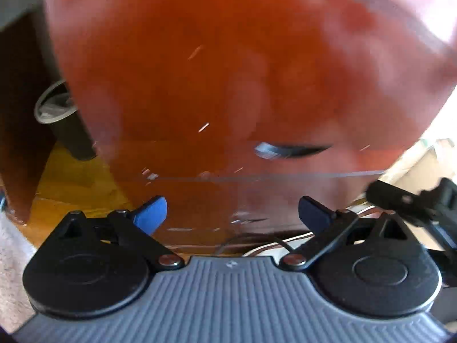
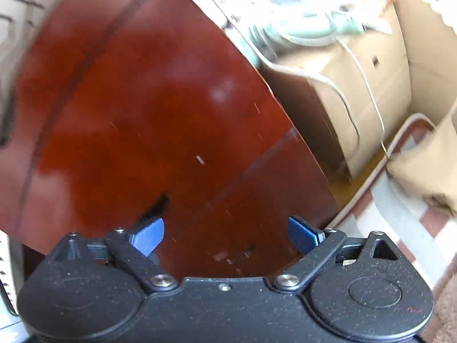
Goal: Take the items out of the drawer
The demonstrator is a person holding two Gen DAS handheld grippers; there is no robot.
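Drawer [image 1: 228, 85] front; both claws wide, empty.

Floor [image 1: 71, 177]: yellowish wood boards, blurred. Standing on it: red-brown wooden cabinet [image 1: 228, 85] with a dark slot handle [image 1: 291, 150] and a drawer seam below it. Grey waste bin [image 1: 65, 120] with a liner stands on the floor just left of the cabinet. Right side: cardboard boxes [image 2: 357, 91] on the floor beside the cabinet, white cables [image 2: 368, 91] draped over them, a checked rug [image 2: 400, 228] in front.
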